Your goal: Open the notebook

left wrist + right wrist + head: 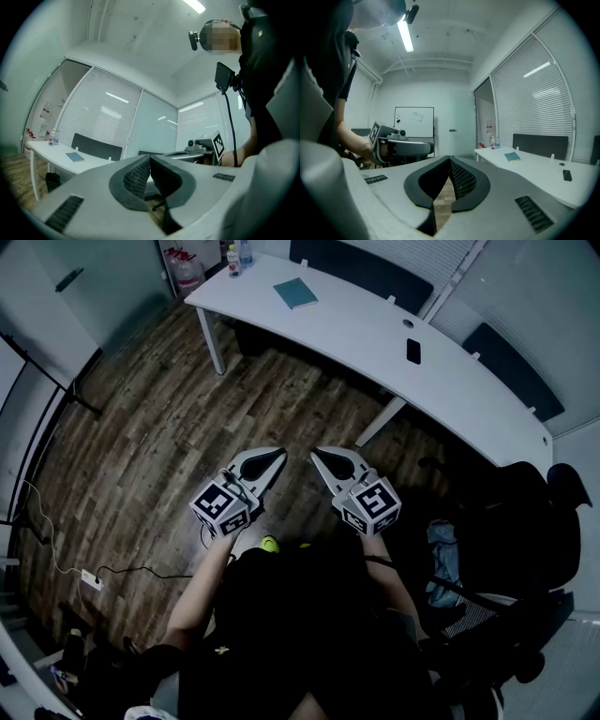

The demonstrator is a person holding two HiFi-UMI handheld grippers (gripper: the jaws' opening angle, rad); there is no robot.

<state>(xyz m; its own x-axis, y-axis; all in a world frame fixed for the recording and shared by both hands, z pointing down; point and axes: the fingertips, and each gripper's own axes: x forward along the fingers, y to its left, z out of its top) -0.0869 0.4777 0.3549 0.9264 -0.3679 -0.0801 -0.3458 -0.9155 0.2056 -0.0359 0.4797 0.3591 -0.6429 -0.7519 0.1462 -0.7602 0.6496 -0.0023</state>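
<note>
Head view looks steeply down on a person standing on a wood-plank floor (141, 456) with a gripper in each hand, both held out in front. The left gripper (279, 457) and the right gripper (317, 455) sit side by side, near each other but not touching. Their tips lean toward one another and point toward the white table (375, 334) that curves across the top of the picture. The notebook (295, 292), teal and lying flat with its cover closed, rests toward the left end of that table. It is well apart from both grippers, with bare floor between them and the table's edge. Two bottles (238, 256) stand at the table's end beyond the notebook, and a dark phone (413, 351) lies further along to the right. In the left gripper view, the left gripper (150, 157) has its jaws drawn together, the ribbed pads meeting at the tips and gripping nothing. The notebook (75, 157) shows far off to the left of the jaws on the tabletop, and the right gripper (206, 145) shows to the right. In the right gripper view, the right gripper (450, 158) is likewise pinched to a narrow slit with nothing between the pads. There the notebook (512, 156) lies off to the right of the jaws on the table, distant, with the phone (566, 175) nearer the camera. The left gripper (401, 145) shows at the left in front of a whiteboard (414, 121).
</note>
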